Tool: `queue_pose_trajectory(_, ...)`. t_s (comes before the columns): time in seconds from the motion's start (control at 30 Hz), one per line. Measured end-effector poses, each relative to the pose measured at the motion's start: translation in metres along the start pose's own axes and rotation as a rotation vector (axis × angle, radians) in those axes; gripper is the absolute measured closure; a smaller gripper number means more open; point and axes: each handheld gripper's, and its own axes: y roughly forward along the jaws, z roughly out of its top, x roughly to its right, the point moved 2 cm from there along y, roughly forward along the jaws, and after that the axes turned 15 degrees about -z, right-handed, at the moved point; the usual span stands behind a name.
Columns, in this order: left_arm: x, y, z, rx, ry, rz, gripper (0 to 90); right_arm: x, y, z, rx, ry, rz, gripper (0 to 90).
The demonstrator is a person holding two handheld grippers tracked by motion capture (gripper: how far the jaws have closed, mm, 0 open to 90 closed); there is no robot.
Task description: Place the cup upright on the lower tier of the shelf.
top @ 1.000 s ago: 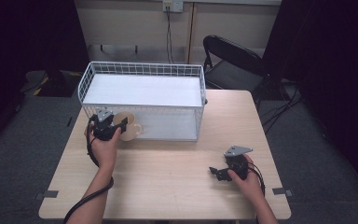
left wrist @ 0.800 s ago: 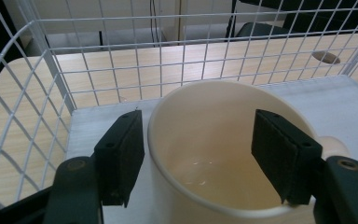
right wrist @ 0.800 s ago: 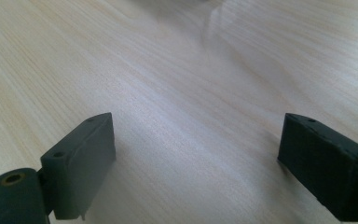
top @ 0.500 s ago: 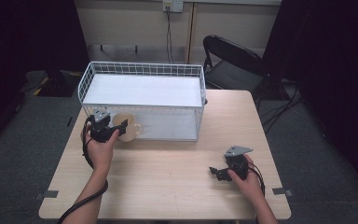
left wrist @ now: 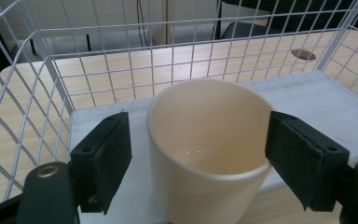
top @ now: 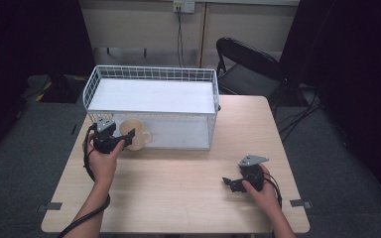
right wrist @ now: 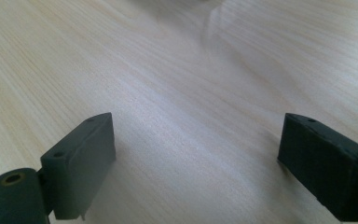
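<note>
Bench (top: 178,198) of pale wood carries everything here, with grey floor around it and a black folding chair (top: 248,64) standing off its far right corner. White wire basket (top: 151,74) sits across the far half of the bench, its floor a plain white sheet, and its near wall stands directly behind the cup. Cream cup (top: 133,134) stands on the bench just outside that near wall, at the basket's left end, handle to the right; its inside is bare. The left hand-held gripper (top: 116,139) has its jaws spread wide to either side of the cup, a gap showing at the left pad (left wrist: 105,163). The right hand-held gripper (top: 235,183) lies low on the near right of the bench, jaws spread over bare wood, well apart from the cup.
</note>
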Motion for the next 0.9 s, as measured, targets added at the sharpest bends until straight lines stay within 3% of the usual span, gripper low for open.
queue_pose_trajectory(0.23,0.007,-0.005,-0.005,-0.026,0.013,-0.027,20.5,-0.001,0.0,0.0,-0.001,0.003,-0.003,10.2)
queue_pose_trajectory(0.33,0.007,-0.004,-0.007,-0.02,0.021,-0.015,22.1,-0.001,0.0,0.0,-0.001,0.003,-0.003,10.2)
queue_pose_trajectory(0.47,0.007,0.004,-0.014,-0.058,0.008,-0.03,21.1,-0.001,0.0,0.0,-0.001,0.003,-0.003,10.2)
queue_pose_trajectory(0.9,0.003,0.012,-0.016,-0.083,0.009,-0.005,24.3,-0.001,0.0,0.0,-0.001,0.003,-0.003,10.2)
